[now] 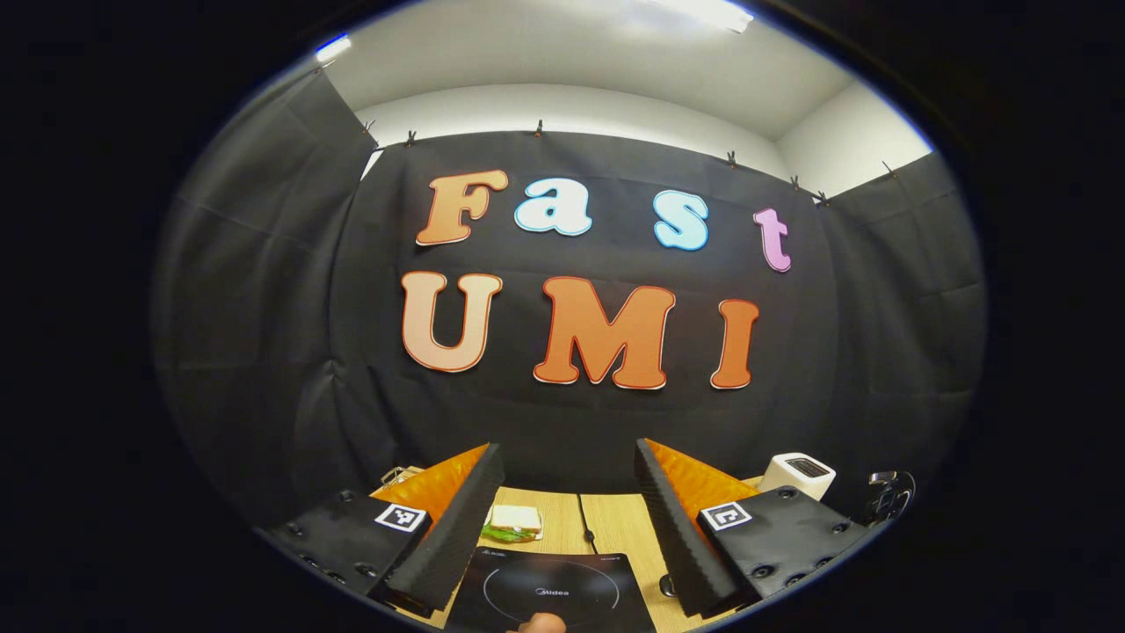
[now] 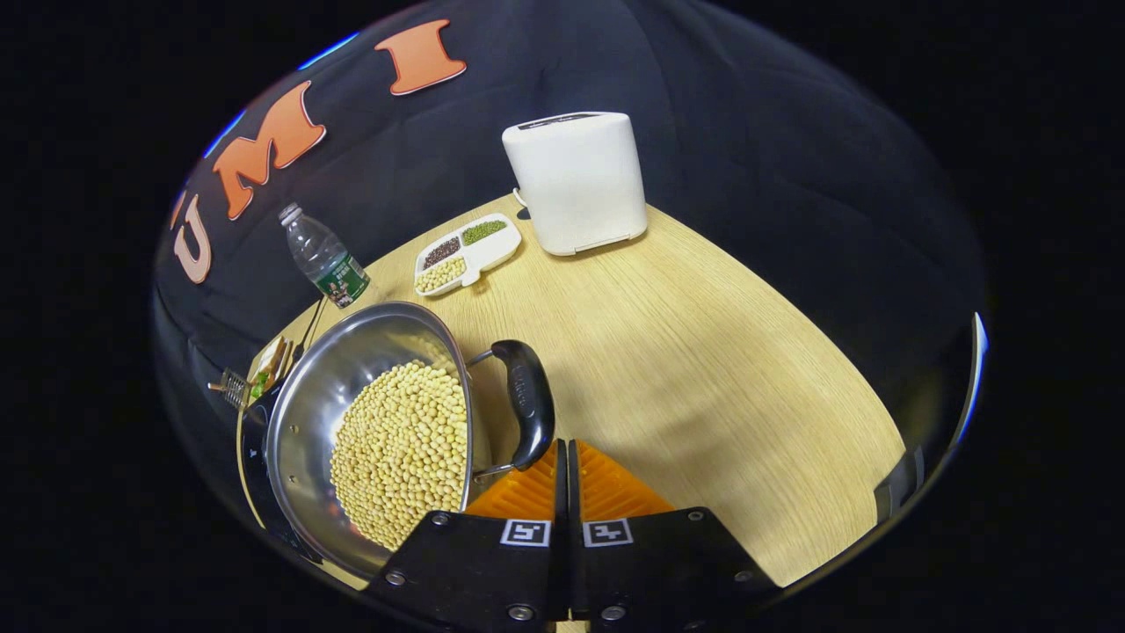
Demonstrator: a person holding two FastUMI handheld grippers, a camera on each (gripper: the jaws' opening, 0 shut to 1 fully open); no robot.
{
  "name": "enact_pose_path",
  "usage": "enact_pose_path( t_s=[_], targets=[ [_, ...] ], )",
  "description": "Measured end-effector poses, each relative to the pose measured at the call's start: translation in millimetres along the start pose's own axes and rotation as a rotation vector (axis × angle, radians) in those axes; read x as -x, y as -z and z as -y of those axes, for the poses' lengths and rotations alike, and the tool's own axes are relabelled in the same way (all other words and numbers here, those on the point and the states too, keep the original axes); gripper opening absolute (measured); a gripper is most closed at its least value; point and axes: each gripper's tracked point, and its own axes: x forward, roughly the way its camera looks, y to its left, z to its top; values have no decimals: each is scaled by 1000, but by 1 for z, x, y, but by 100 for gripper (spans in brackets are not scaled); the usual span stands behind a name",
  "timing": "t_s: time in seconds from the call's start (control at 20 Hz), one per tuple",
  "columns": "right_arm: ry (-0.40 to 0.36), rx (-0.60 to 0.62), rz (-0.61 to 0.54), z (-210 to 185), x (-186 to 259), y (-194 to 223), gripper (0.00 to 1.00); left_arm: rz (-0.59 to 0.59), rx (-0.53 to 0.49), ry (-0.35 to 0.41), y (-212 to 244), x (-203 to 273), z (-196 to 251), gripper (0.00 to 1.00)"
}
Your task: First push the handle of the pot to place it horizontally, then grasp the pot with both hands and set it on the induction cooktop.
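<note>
Steel gleams in the right gripper view: the pot (image 2: 369, 431), heaped with pale yellow beans (image 2: 400, 453), is seen at the lower left, resting over the dark induction cooktop (image 2: 255, 457), whose edge peeks out beneath it. The pot's loop handle (image 2: 527, 404) is turned toward the camera, and the right gripper (image 2: 562, 457) is held just beside it with its fingers pressed together on nothing; whether the tips touch the handle cannot be told. Farther back on the wooden table (image 2: 703, 352), a white appliance (image 2: 576, 180), a divided tray of beans (image 2: 466, 252) and a plastic bottle (image 2: 323, 259) are lined up near the wall, and a sandwich (image 2: 271, 360) is glimpsed just beyond the pot.

Over in the left gripper view, the left gripper (image 1: 562, 492) is held spread wide, high and level, aimed at the back wall. Between its fingers the cooktop's bare glass (image 1: 549, 589) is seen below, with the sandwich (image 1: 512, 521) lying beyond it on the table (image 1: 615, 523). A white appliance (image 1: 798, 475) is seen at the right. A fingertip (image 1: 540, 623) is just caught at the bottom edge.
</note>
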Motion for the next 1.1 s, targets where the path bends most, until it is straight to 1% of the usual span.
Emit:
enact_pose_path(
  t_s=[0.35, 0.55, 0.65, 0.8, 0.85, 1.05, 1.1],
  targets=[
    [6, 1, -9, 1, -6, -4, 0, -44, 11, 8, 27, -12, 2, 98],
    [6, 0, 7, 4, 3, -5, 0, -60, 34, 11, 40, -14, 3, 98],
    [12, -12, 30, 9, 9, -9, 0, -54, 20, 1, 47, -16, 6, 99],
    [17, -22, 53, 17, 23, -10, 0, -67, 25, 22, 66, -15, 23, 98],
    [13, -24, 62, 17, 27, -10, 0, -75, 35, 34, 74, -16, 30, 99],
    [-24, -25, 114, 13, 45, -15, 0, -123, 30, 35, 112, -16, 49, 99],
    [-34, -25, 129, 12, 50, -16, 1, -138, 29, 36, 124, -16, 56, 98]
  ],
)
